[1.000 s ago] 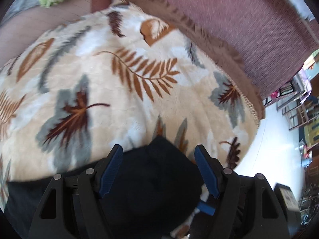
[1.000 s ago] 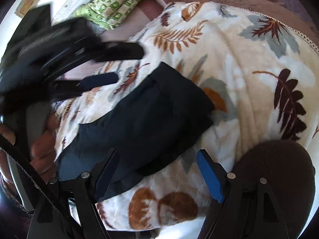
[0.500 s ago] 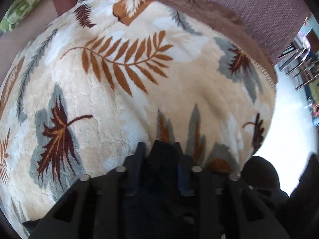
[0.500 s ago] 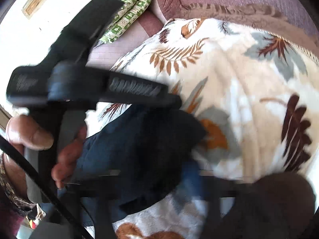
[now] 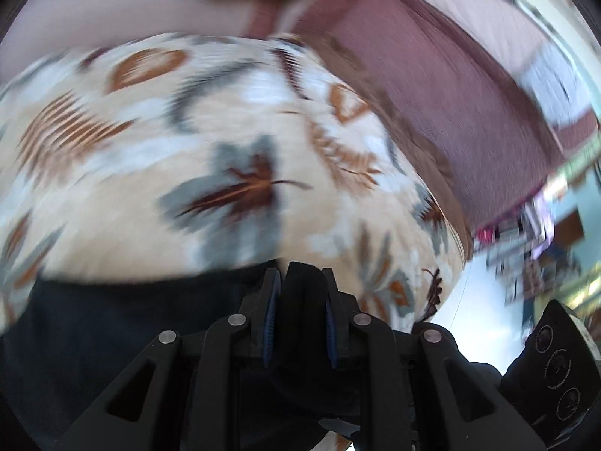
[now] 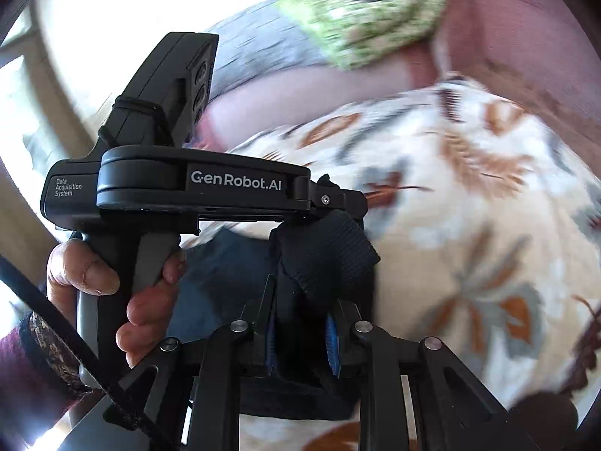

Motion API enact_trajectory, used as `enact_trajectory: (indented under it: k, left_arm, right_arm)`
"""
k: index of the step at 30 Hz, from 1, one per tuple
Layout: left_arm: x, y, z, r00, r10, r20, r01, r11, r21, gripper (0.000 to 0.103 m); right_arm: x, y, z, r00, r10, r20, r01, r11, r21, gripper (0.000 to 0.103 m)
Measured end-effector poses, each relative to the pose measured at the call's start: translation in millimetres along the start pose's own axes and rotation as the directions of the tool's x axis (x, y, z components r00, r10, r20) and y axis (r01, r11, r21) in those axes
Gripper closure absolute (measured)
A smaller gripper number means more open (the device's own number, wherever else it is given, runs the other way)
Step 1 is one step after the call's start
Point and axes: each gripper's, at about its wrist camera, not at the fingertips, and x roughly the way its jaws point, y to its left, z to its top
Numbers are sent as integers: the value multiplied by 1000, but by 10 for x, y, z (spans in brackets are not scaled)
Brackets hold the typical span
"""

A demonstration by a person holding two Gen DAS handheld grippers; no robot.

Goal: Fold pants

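The dark navy pants [image 5: 94,330] lie on a leaf-patterned cream blanket [image 5: 150,173]. My left gripper [image 5: 298,282] is shut on a bunched edge of the pants. My right gripper [image 6: 302,300] is shut on another fold of the pants [image 6: 326,251], which bulges up between its jaws. The left gripper's body [image 6: 195,188], held in a hand, sits right beside the right one in the right wrist view, its fingers touching the same bunch of fabric. Both views are motion blurred.
The blanket covers a maroon sofa [image 5: 432,86]. A green patterned cloth [image 6: 368,18] lies at the back on the sofa. A dark round object [image 6: 544,413] sits at the lower right. A bright floor and furniture [image 5: 526,263] lie off to the right.
Both grippers were open over the pants a second ago. They have shut on the fabric and are moving with it; the views have swung left and blurred.
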Motion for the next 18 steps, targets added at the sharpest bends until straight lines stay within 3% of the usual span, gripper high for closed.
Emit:
enact_trajectory:
  k: [6,9,12,16,18]
  left_arm:
    - [-410,598,-380,997,43,69,-31,986,-165,81]
    - [-574,790,-551,993,70,95,-46,970,-238,73]
    - [-834,869,-729,985,71,159,-24,960,-278,56]
    - [-1218,885,-1000,960,109,258,-25,951,-309,42]
    - [-1380,898,-1128,944,161,290,-55,938,-341,41]
  right_arm:
    - [440,538,-149,993,54,-108,-72,982,-172,80]
    - [638,745,-210,985,51,-163,-91,964,-249,80]
    - [733,842,-328,980,36,-197,-92,955,-283,74]
    - [725,875,-358,966,126,-226,-179,956,-231,46]
    - [680,923,-390,947,209,-244,-264,940,-218,36]
